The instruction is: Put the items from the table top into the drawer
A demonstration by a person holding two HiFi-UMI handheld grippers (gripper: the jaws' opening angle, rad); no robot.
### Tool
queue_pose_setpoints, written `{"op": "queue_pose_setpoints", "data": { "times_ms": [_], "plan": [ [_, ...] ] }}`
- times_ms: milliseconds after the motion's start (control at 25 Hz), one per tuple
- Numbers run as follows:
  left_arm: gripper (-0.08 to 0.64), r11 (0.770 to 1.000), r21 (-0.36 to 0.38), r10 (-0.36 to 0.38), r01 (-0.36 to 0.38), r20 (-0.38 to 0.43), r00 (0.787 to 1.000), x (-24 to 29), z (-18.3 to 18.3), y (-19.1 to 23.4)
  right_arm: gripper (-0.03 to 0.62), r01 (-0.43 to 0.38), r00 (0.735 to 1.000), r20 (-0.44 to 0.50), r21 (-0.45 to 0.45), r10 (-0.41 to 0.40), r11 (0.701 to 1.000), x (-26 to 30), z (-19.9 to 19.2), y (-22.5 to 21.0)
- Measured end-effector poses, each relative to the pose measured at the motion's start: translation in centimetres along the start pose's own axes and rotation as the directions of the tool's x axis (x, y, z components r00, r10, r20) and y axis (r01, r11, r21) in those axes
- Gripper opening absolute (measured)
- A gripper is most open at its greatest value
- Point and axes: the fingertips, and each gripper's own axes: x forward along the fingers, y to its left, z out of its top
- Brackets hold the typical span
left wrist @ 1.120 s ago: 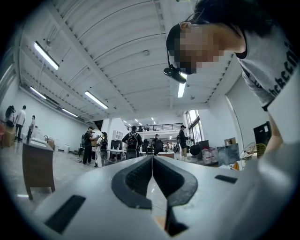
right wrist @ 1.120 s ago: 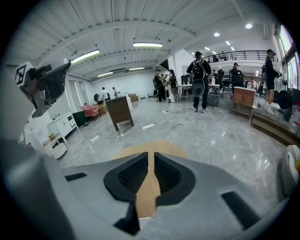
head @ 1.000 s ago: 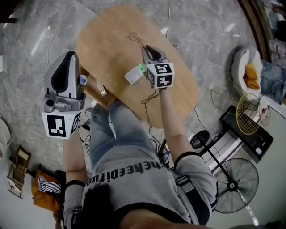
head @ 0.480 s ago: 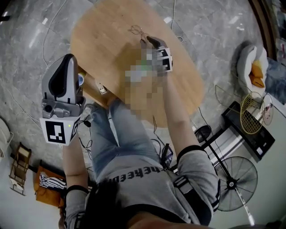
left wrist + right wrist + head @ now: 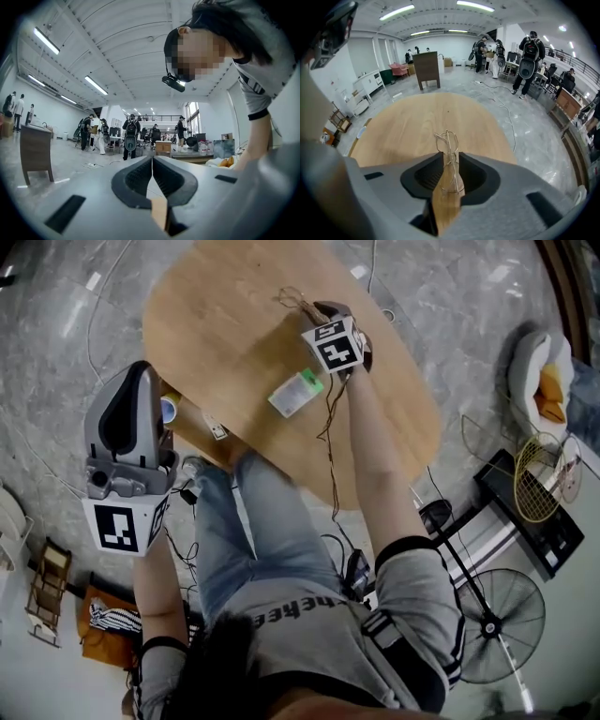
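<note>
Brings right gripper [image 5: 449, 161] down to far end of oval light-wood table [image 5: 225, 324], jaws just spreading wide — straddling thin gold wire-frame glasses [image 5: 448, 140] there, no pinch yet. Holds left gripper [image 5: 152, 161] pressed shut, empty, beside table's left edge. Pickup likely next — stowing pending.

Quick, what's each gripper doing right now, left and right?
Left gripper: shut, nothing in it.
Right gripper: open, jaws have just been opening; wire glasses lie between them, not gripped.
</note>
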Motion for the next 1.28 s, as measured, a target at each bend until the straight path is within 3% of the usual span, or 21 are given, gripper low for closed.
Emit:
{"op": "queue_pose_setpoints", "data": {
  "times_ms": [320, 400, 520, 880, 1280],
  "plan": [
    [0.011, 1.000, -0.005, 0.013, -0.014, -0.039, 0.999, -1.0, -2.5, 0.6, 0.094, 0.004, 0.998, -0.069, -0.083, -0.009, 0.997, 3.3, -0.4, 0.2],
    [0.011, 1.000, -0.005, 0.018, -0.018, -0.045, 0.999, -1.4, -2.7, 0.7, 0.045, 0.024, 0.997, -0.071, -0.095, -0.031, 0.995, 3.4, -0.3, 0.0],
    [0.011, 1.000, -0.001, 0.019, -0.019, -0.046, 0.999, -1.8, -2.7, 0.7, 0.031, 0.021, 0.997, -0.067, -0.082, -0.026, 0.996, 3.1, -0.2, 0.3],
    [0.011, 1.000, 0.000, 0.022, -0.022, -0.007, 1.000, -4.0, -1.0, 0.4, 0.018, 0.037, 0.994, 0.104, 0.062, -0.044, 0.997, -1.2, 1.6, 1.9],
    [0.011, 1.000, 0.005, -0.001, 0.000, 0.057, 0.998, -8.4, 2.0, -0.4, 0.018, 0.031, 0.945, 0.315, 0.196, -0.093, 0.980, -9.0, 3.6, 7.0]
  ]
}}
